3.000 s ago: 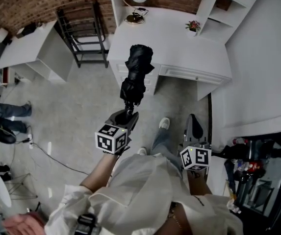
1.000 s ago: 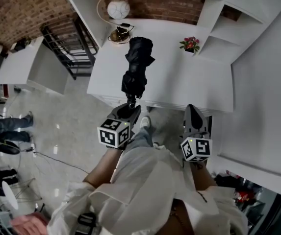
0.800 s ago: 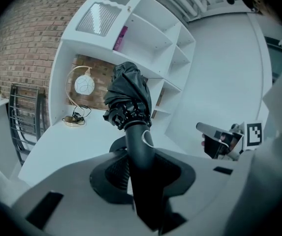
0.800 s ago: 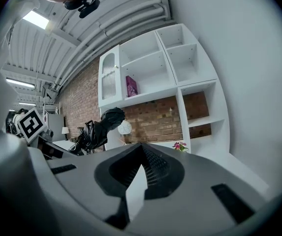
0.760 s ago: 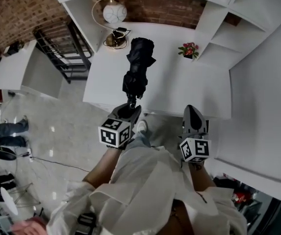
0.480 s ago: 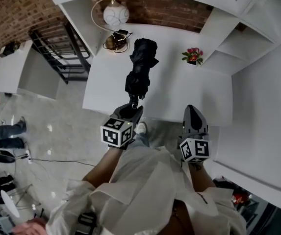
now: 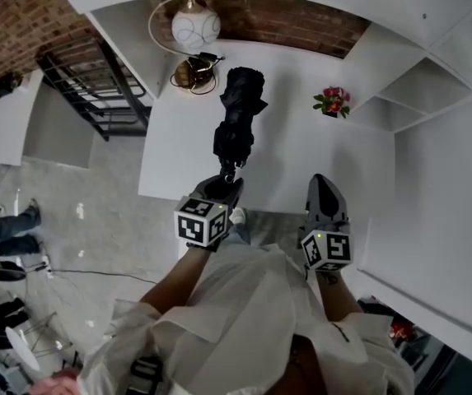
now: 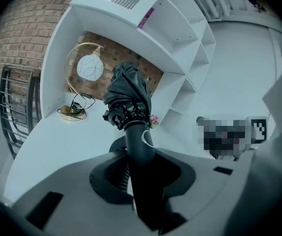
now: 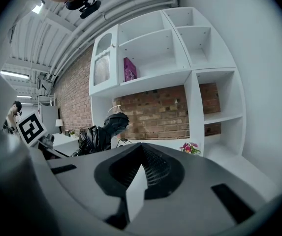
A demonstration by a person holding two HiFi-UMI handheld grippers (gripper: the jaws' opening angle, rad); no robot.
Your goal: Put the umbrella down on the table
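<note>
A folded black umbrella point(image 7: 236, 118) is held above the white table point(image 7: 293, 151), pointing away from me. My left gripper point(image 7: 226, 186) is shut on its dark handle point(image 8: 140, 154) at the table's near edge. In the left gripper view the bundled canopy point(image 8: 127, 100) rises over the tabletop point(image 8: 57, 136). My right gripper point(image 7: 326, 197) hovers over the table's near right edge, shut and holding nothing. From the right gripper view the umbrella point(image 9: 101, 132) shows at the left.
A globe lamp point(image 7: 194, 30) with a brass base point(image 7: 188, 72) stands at the table's back left. A small pot of flowers point(image 7: 331, 102) sits at the back right. White shelves point(image 7: 433, 72) rise on the right. A black metal rack point(image 7: 95, 81) stands left.
I have walked up to the table; the umbrella, earlier over the floor, is now over the tabletop. Both grippers keep their hold and pose.
</note>
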